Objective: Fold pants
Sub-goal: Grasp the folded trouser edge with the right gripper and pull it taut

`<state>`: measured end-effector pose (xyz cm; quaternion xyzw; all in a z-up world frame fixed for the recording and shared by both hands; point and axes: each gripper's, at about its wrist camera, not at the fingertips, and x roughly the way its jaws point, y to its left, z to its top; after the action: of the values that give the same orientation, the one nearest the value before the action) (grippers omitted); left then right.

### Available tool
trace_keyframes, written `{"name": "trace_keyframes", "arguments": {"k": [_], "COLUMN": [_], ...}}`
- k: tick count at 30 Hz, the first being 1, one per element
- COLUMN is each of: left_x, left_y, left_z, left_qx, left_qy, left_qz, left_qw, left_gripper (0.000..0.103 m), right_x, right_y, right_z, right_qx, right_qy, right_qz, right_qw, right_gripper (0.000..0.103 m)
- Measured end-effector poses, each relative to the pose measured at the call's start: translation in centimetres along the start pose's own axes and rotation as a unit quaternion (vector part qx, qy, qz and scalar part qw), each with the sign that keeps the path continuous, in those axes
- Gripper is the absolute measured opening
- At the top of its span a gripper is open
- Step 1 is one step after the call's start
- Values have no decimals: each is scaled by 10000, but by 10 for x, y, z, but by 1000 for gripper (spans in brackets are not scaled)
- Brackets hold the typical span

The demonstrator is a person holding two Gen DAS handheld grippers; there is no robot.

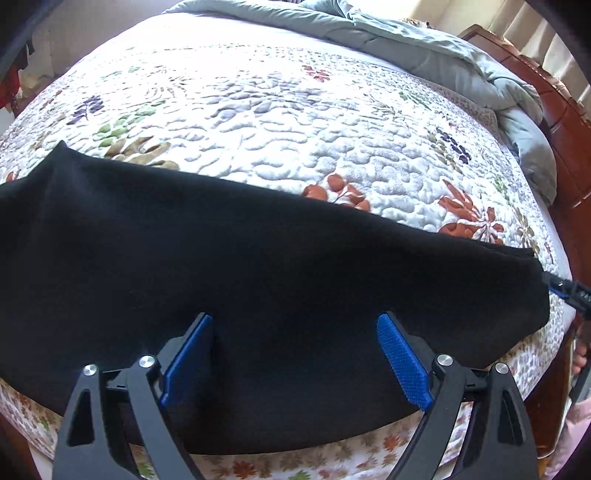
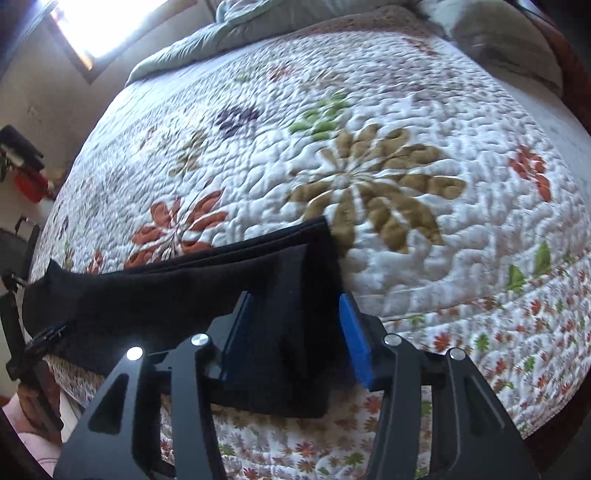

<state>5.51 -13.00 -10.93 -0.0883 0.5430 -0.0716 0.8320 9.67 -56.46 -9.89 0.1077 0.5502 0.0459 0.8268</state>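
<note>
Black pants point(image 1: 240, 266) lie stretched along the near edge of a bed with a floral quilt point(image 1: 277, 110). My left gripper point(image 1: 295, 336) is open, its blue pads point(image 1: 404, 365) spread wide above the middle of the pants. My right gripper point(image 2: 291, 314) is open over the layered end of the pants point(image 2: 288, 266), with the fabric lying between and under its blue pads point(image 2: 356, 332). The other gripper shows at the pants' far end in each view, at the right edge of the left wrist view point(image 1: 569, 290) and the left edge of the right wrist view point(image 2: 48, 334).
A grey-green duvet point(image 1: 424, 48) is bunched at the far side of the bed. A wooden bed frame point(image 1: 554, 122) runs along the right. A bright window point(image 2: 99, 22) and a wall stand past the bed. Dark and red items point(image 2: 26, 173) hang at the left.
</note>
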Motion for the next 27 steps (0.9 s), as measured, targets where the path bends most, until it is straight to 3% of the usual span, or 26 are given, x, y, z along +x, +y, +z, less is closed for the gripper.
{"name": "trace_keyframes", "arguments": {"k": [2,5,6,10,14,16,19,22,26,27], "left_x": [2,7,7,4,-1,7,18,23,17,15], "left_y": [-5,-14,-15,-14,-13,-15,-23,-37,-36,-36], "left_z": [1,2,2,3,5,2,-7,-15,-16,-16], "left_qx": [16,109,123,36,10,16,346,879,863,808], "left_qy": [8,63,69,-40,-315,-233,-268,-289,-244,-213], "left_qz": [-14,2,10,-29,45,95,312,646,502,447], "left_qw": [10000,9999,9999,10000,9995,9997,9986,9936,9947,9955], "left_gripper": [91,91,91,91,91,91,94,97,97,97], "right_x": [9,20,19,-5,-38,-28,17,22,-13,-21], "right_y": [8,15,17,15,13,13,0,-9,-7,-7], "right_z": [1,-1,-1,7,18,20,17,11,-1,-8], "right_qx": [-153,-208,-245,-246,-300,-325,-111,131,118,145], "right_qy": [137,286,240,-247,-880,-724,-110,-164,-349,-330], "right_qz": [109,301,277,96,226,74,-186,16,-344,-335], "right_qw": [9997,9989,9990,9993,9954,9968,9997,9998,9987,9988], "right_gripper": [45,6,5,4,4,4,5,8,35,37]}}
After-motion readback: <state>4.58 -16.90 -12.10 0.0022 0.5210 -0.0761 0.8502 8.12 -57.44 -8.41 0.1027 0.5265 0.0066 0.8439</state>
